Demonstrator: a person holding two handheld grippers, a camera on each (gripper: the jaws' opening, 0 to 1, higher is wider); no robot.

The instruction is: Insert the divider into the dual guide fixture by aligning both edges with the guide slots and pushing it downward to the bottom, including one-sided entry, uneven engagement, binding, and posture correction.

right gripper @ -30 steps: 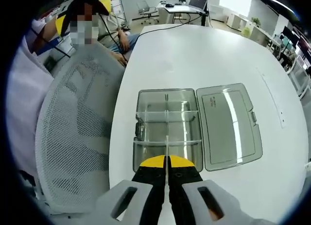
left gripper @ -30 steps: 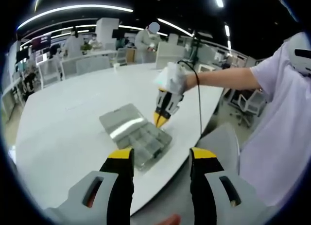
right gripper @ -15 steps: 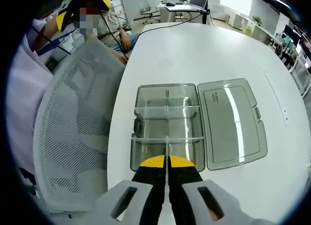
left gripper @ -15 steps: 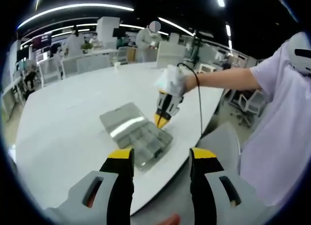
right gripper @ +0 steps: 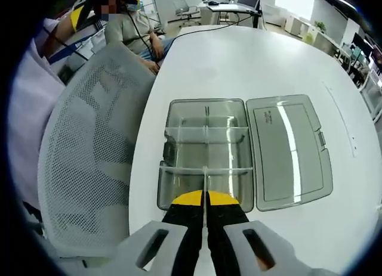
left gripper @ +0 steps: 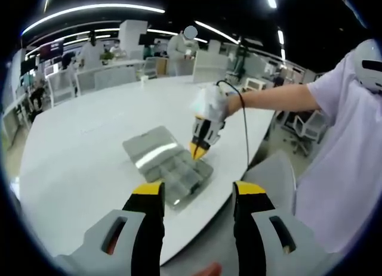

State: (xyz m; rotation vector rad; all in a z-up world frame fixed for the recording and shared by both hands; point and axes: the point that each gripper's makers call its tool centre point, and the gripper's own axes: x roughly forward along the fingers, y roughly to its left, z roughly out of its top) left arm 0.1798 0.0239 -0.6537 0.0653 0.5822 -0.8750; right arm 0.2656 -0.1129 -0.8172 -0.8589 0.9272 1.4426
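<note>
A clear plastic compartment box (right gripper: 206, 151) lies open on the white table, its lid (right gripper: 289, 149) folded flat to the right. Thin clear dividers stand inside it. My right gripper (right gripper: 206, 199) is shut on a thin clear divider (right gripper: 205, 179), held edge-on just above the box's near compartment. In the left gripper view the same box (left gripper: 167, 163) sits near the table's edge, with the right gripper (left gripper: 197, 149) pointing down over its near end. My left gripper (left gripper: 197, 191) hangs open below the table edge, holding nothing.
A grey mesh chair (right gripper: 89, 151) stands close against the table's left side. A person sits beyond it (right gripper: 134, 31). The white table (left gripper: 83, 139) stretches wide around the box. More desks, chairs and a standing person (left gripper: 179, 52) fill the far room.
The right gripper has edged forward and lower over the box, so the box sits slightly nearer in its view. The left gripper has stayed still and open.
</note>
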